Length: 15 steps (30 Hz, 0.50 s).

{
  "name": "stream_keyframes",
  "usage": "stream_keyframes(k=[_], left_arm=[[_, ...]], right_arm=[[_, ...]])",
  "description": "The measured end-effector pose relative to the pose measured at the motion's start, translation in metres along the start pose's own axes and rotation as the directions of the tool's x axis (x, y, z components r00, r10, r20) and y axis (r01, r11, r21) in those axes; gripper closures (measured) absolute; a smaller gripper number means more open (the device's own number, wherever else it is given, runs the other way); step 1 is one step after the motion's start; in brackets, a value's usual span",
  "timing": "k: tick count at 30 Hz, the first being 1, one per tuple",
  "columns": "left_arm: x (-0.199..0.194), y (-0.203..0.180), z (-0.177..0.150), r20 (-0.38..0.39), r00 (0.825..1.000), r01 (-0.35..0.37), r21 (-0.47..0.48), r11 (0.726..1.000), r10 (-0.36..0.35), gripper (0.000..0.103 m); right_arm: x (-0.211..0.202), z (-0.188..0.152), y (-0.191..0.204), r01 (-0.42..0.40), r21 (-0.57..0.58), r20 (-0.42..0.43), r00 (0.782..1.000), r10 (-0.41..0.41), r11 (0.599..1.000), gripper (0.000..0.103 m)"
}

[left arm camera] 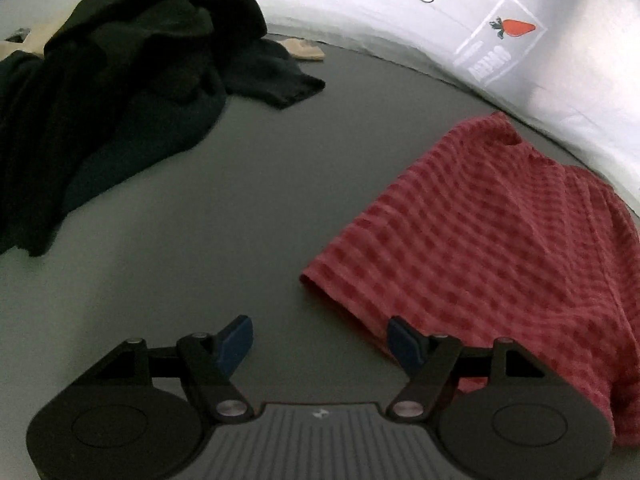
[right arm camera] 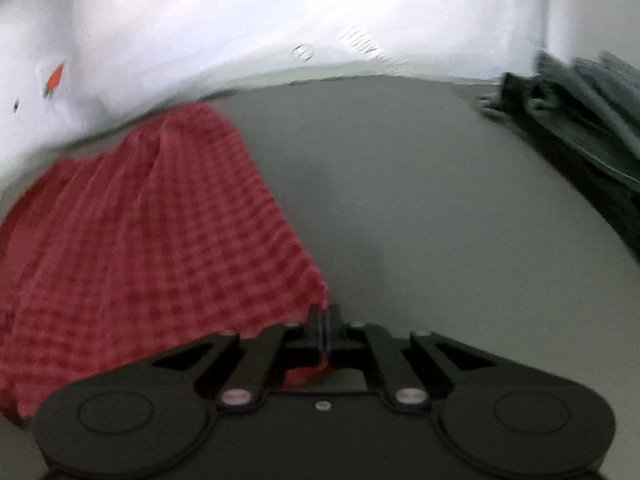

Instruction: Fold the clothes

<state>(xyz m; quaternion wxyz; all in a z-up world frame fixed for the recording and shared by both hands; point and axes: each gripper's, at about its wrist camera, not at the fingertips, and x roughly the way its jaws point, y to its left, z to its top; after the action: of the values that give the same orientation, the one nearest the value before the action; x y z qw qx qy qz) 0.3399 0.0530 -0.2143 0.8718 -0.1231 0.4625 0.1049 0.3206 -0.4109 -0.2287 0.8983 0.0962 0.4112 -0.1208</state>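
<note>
A red checked garment lies on the grey table at the right in the left wrist view. My left gripper is open and empty; its right fingertip is at the garment's near left edge. In the right wrist view the same garment spreads to the left. My right gripper is shut on its near right corner, with cloth showing between and under the jaws. That view is blurred.
A heap of dark clothes lies at the far left, with a beige piece behind it. A white sheet with a carrot print borders the table's far side. Folded grey-green clothes sit at the far right.
</note>
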Motion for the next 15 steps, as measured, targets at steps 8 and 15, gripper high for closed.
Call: stream_keyframes(k=[8, 15], left_arm=[[0.006, -0.007, 0.005, -0.013, 0.999, 0.047, -0.016, 0.999, -0.047, 0.028], [0.015, -0.013, 0.015, -0.022, 0.999, 0.047, 0.011, 0.999, -0.047, 0.024]], right_arm=[[-0.011, -0.004, -0.030, 0.135, 0.081, 0.033, 0.990, -0.138, 0.987, 0.099], [-0.021, -0.024, -0.028, 0.088, 0.310, -0.014, 0.996, -0.088, 0.947, 0.060]])
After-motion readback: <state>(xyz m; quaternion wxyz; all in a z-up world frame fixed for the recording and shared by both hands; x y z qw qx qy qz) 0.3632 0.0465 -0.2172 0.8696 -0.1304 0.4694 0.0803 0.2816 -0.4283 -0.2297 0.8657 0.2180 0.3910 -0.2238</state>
